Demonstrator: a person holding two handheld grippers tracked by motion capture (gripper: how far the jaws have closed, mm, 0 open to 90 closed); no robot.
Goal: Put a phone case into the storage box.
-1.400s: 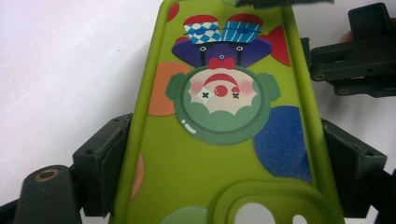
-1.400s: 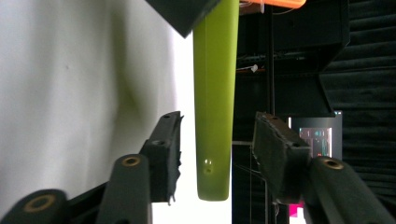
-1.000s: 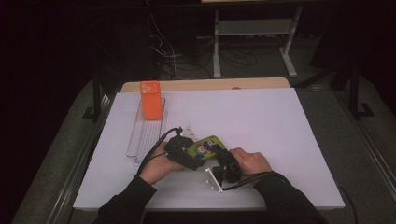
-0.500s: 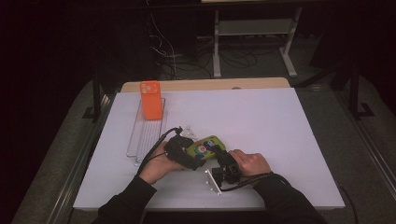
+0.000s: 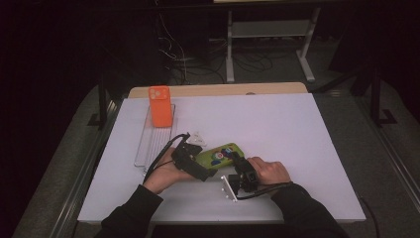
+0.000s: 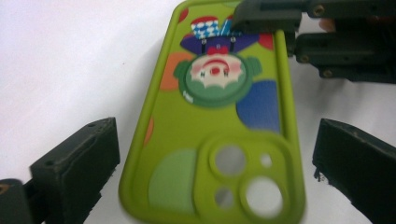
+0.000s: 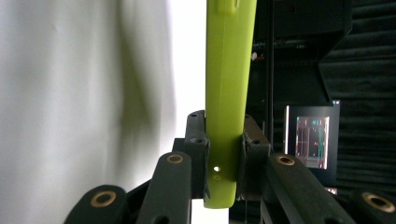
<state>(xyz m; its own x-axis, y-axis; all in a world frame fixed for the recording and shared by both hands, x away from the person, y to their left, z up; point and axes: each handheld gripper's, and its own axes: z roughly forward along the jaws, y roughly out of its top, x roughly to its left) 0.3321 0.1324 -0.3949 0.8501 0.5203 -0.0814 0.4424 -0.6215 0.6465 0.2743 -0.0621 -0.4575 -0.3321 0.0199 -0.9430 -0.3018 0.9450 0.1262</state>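
A lime-green phone case (image 5: 221, 152) with a clown picture (image 6: 215, 77) lies at the near middle of the white table. Its camera-hole end sits between the fingers of my left gripper (image 5: 202, 161) (image 6: 215, 172). Those jaws have just been opening and now stand wide on either side of the case, clear of its edges. My right gripper (image 5: 238, 160) (image 7: 224, 149) is shut on the other end of the case (image 7: 229, 70), its pads pressing both faces of the rim. That same grip appears at the top right of the left gripper view, with the fingertips (image 6: 266, 16) on the case.
An orange phone case (image 5: 160, 112) stands upright in a clear slotted rack (image 5: 148, 146) at the left. A small clear piece (image 5: 197, 138) lies just beyond my left hand. The white board (image 5: 297, 139) stretches away to the right and far side.
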